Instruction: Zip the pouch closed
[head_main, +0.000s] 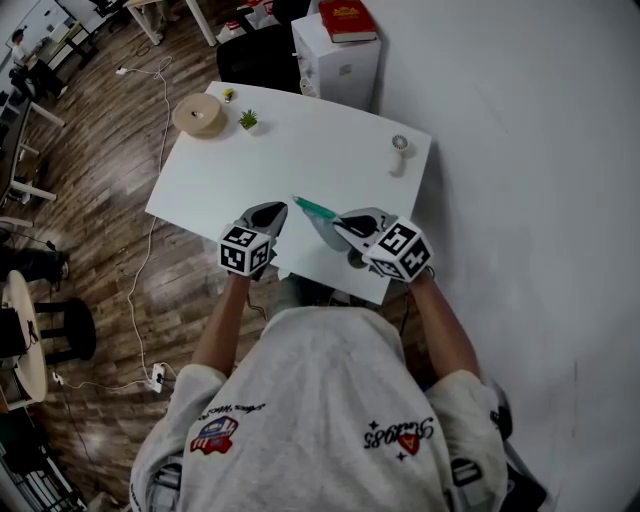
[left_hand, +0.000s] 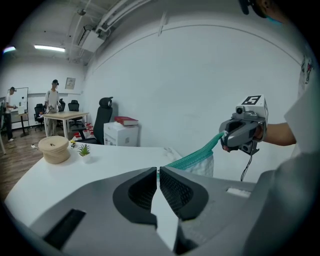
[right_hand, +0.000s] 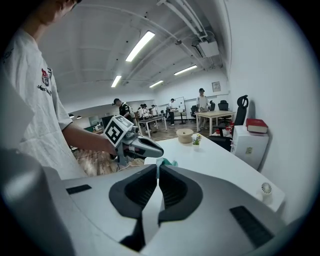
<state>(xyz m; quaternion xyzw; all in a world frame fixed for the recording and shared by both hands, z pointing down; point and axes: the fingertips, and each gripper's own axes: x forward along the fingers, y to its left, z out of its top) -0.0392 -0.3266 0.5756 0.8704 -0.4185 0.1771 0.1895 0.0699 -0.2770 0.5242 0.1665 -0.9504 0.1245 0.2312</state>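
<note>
Left gripper view shows a white pouch (left_hand: 204, 166) with ribbed teal edge.

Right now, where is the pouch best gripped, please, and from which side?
Take the pouch by the ends of its teal zipper edge, one gripper from each side: that edge runs taut between the left gripper and right gripper, and the white body hangs below.

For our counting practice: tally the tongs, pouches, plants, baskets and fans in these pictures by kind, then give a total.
tongs: 2 (left tongs, right tongs)
pouch: 1
plant: 1
basket: 1
fan: 1
Total: 6
</note>
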